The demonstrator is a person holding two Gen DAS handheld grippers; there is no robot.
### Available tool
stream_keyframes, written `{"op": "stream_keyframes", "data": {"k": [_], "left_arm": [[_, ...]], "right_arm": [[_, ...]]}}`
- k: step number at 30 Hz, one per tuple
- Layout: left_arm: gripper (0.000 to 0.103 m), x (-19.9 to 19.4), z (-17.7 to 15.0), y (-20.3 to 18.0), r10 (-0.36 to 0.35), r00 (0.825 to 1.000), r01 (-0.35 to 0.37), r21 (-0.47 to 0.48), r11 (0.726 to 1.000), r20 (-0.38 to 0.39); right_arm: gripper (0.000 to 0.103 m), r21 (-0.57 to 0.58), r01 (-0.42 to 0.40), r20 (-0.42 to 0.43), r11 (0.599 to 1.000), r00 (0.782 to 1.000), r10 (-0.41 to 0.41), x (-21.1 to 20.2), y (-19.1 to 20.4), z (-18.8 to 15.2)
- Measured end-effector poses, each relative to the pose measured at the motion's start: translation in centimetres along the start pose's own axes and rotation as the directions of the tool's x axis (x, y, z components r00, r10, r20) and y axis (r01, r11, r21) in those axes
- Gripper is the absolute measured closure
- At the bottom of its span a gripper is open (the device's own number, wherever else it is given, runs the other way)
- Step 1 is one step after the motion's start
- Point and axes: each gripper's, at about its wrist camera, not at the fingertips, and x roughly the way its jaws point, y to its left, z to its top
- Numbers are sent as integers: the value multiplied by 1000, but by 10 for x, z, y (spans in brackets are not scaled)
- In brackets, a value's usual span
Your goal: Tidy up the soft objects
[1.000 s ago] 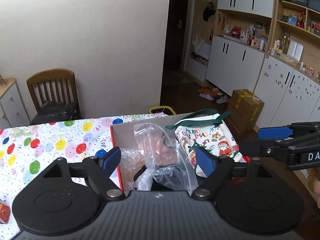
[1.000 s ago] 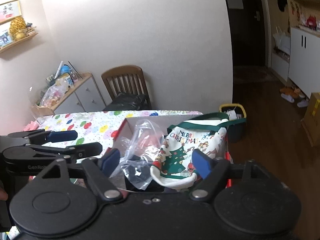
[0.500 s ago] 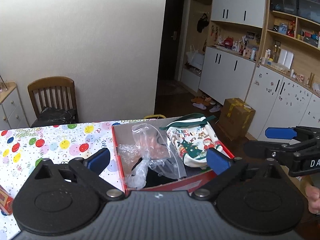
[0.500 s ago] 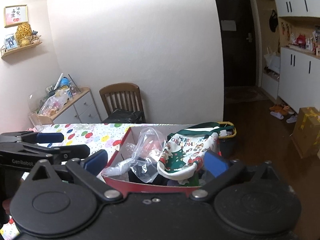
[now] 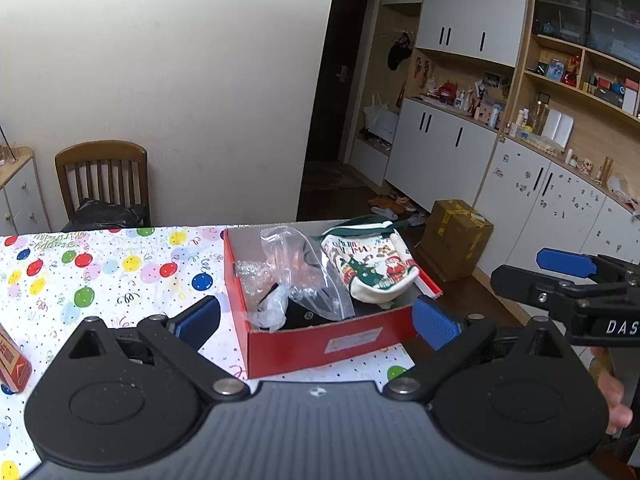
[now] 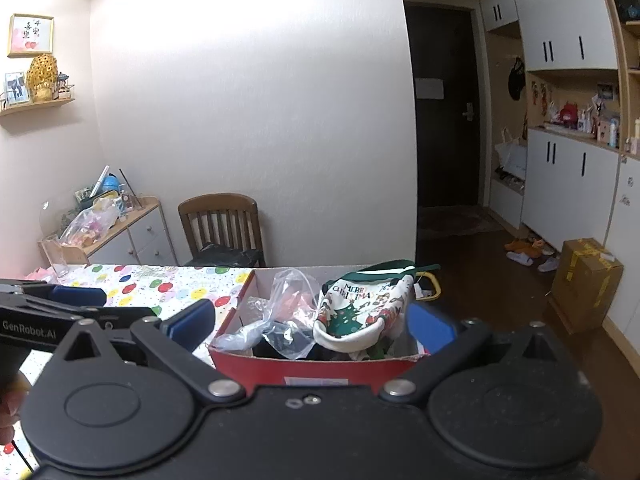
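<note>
Both grippers hang spread and empty in front of a red box of soft things on the tabletop.

The left gripper (image 5: 316,322) and right gripper (image 6: 310,322) each have blue pads wide apart, holding nothing. The red box (image 5: 332,340) sits on the balloon-print tabletop (image 5: 100,276), and inside it lie a white pouch (image 5: 370,270) printed "MERRY CHRISTMAS" with a Santa and a tree, a crumpled clear plastic bag (image 5: 298,272) and bubble wrap (image 5: 250,276). A pale label on the box's front wall is too small to read. The left view alone shows "DAS" on the other gripper's body and a brown carton (image 5: 456,238) on the floor; the right view alone shows "GenRobot.AI" lettering, a framed calligraphy picture (image 6: 30,36) and a cluttered sideboard (image 6: 108,224).
</note>
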Motion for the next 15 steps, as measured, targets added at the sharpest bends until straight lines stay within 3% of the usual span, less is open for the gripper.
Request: {"op": "stream_keyframes", "data": {"k": [15], "left_arm": [[0, -18, -16, -5, -22, 1000, 22, 19, 1000, -17]], "right_arm": [[0, -6, 41, 9, 999, 999, -41, -20, 25, -24]]}}
